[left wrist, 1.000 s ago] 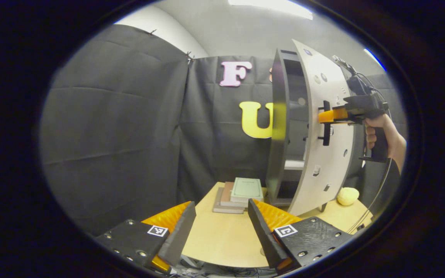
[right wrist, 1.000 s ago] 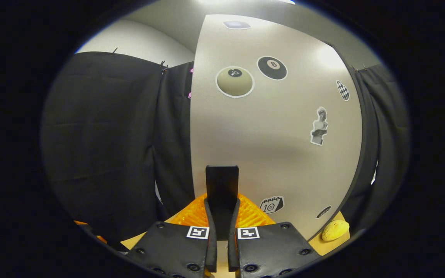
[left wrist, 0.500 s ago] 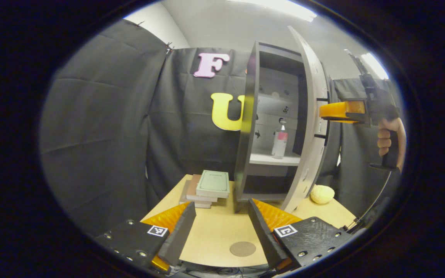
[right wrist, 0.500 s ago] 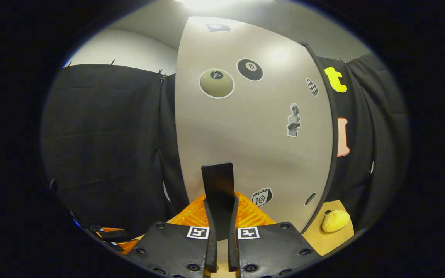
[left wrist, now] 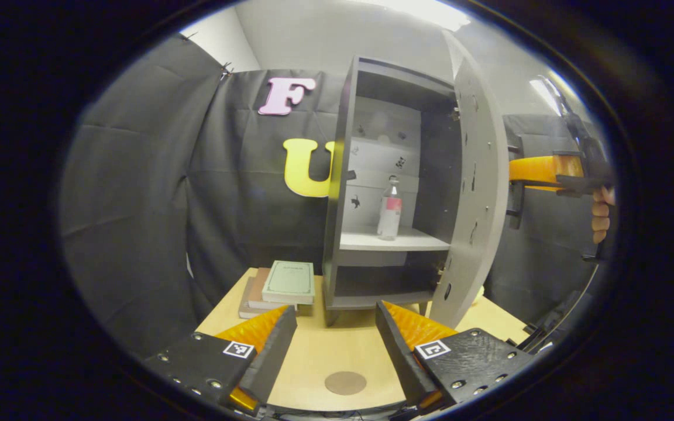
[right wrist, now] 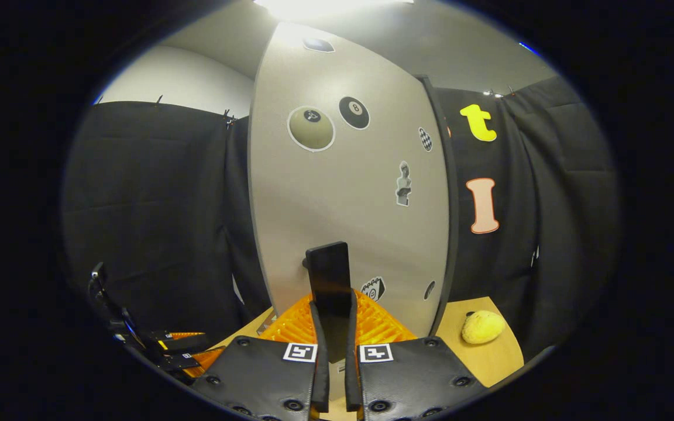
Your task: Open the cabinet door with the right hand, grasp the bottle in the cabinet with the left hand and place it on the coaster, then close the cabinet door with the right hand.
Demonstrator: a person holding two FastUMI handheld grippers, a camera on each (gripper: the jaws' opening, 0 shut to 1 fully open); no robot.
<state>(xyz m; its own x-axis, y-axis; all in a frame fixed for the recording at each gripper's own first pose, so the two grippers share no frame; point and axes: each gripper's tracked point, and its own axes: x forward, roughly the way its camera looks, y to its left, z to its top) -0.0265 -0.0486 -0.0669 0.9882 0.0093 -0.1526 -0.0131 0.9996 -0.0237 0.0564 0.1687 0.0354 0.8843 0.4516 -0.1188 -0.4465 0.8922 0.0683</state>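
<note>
Right gripper view shows the right gripper (right wrist: 332, 327) with both fingers pressed on the handle (right wrist: 328, 275), a dark upright bar that rises between the jaws and is fixed on the door (right wrist: 343, 193). The door stands just ahead of the jaws, with stickers on its front. A yellow fruit (right wrist: 481, 326) lies on the table (right wrist: 477, 356), to the right of the jaws and beyond them. The left gripper (right wrist: 176, 351) is seen low to the left of these jaws.

Left gripper view shows the left gripper (left wrist: 336, 339) with its jaws wide apart and nothing between them. It is above the near part of the table (left wrist: 325, 356). The coaster (left wrist: 345, 383), a brown round disc, lies flat on the table low between the jaws. Ahead of the jaws stands the cabinet (left wrist: 372, 175) with its inside visible. The bottle (left wrist: 389, 209) stands upright on the middle shelf (left wrist: 392, 240), well apart from the jaws, straight ahead and higher. The door (left wrist: 477, 193) is swung out to the right of the opening. Beyond its edge the right gripper (left wrist: 539, 169) is at the handle (left wrist: 515, 199), held by a hand (left wrist: 601, 213). A stack of books (left wrist: 281, 283) lies on the table, ahead and a little left of the jaws, beside the cabinet.
</note>
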